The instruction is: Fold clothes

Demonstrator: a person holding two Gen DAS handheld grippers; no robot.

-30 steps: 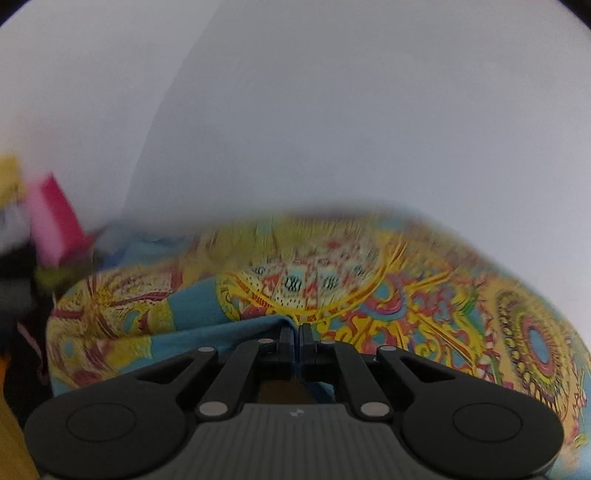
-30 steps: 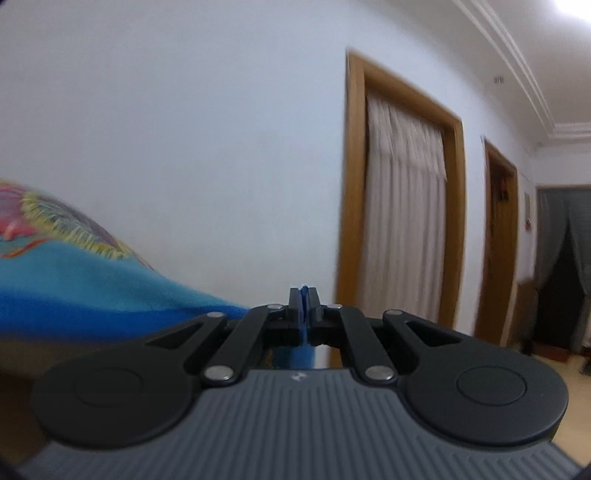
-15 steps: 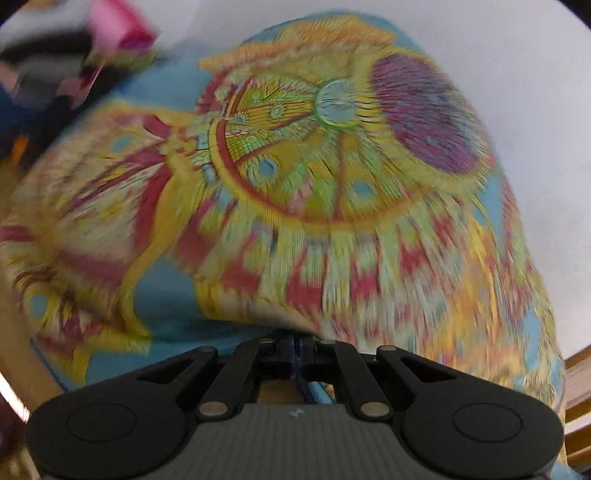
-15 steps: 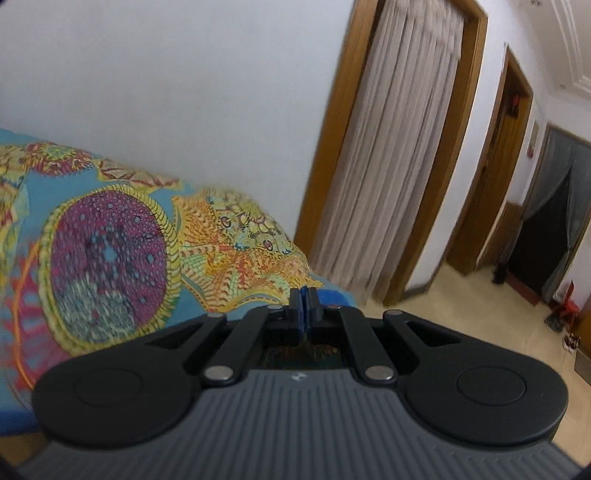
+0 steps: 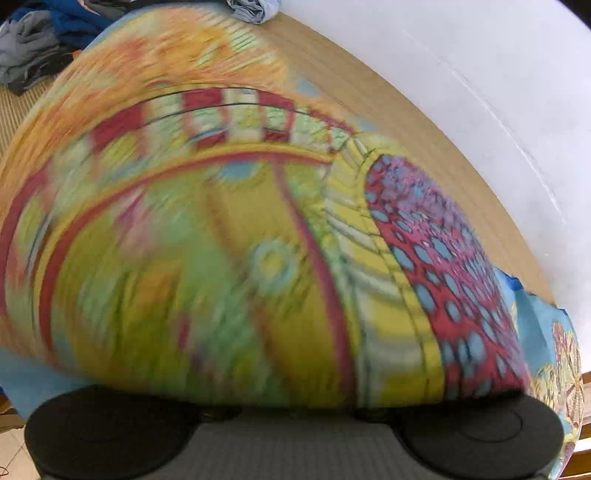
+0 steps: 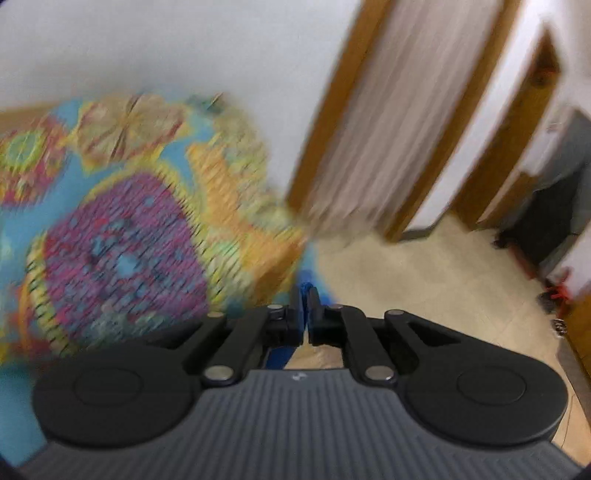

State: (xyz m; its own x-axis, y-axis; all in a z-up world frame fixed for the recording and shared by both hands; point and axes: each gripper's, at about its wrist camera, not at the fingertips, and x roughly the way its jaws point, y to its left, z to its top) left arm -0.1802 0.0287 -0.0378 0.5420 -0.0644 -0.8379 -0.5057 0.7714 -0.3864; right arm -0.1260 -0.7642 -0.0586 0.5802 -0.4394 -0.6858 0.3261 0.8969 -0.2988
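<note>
A bright patterned garment (image 5: 229,236), yellow, red, purple and sky blue, billows across almost the whole left wrist view. It drapes over my left gripper (image 5: 295,410) and hides both fingers; only the black body shows below the cloth. In the right wrist view the same garment (image 6: 122,236) spreads out at the left, blurred by motion. My right gripper (image 6: 304,295) is shut on its dark blue hem, which sticks up between the fingertips. Both grippers point steeply downward.
A heap of dark blue and grey clothes (image 5: 40,40) lies at the top left, and a pale blue bundle (image 5: 255,9) sits at the top edge, both on a tan woven surface (image 5: 388,107) against a white wall. A curtained doorway (image 6: 373,122) and beige tiled floor (image 6: 424,280) are on the right.
Both grippers have dropped and tipped downward with the garment still held. The cloth has swelled over the left gripper's fingers. The right view swung from wall down to floor.
</note>
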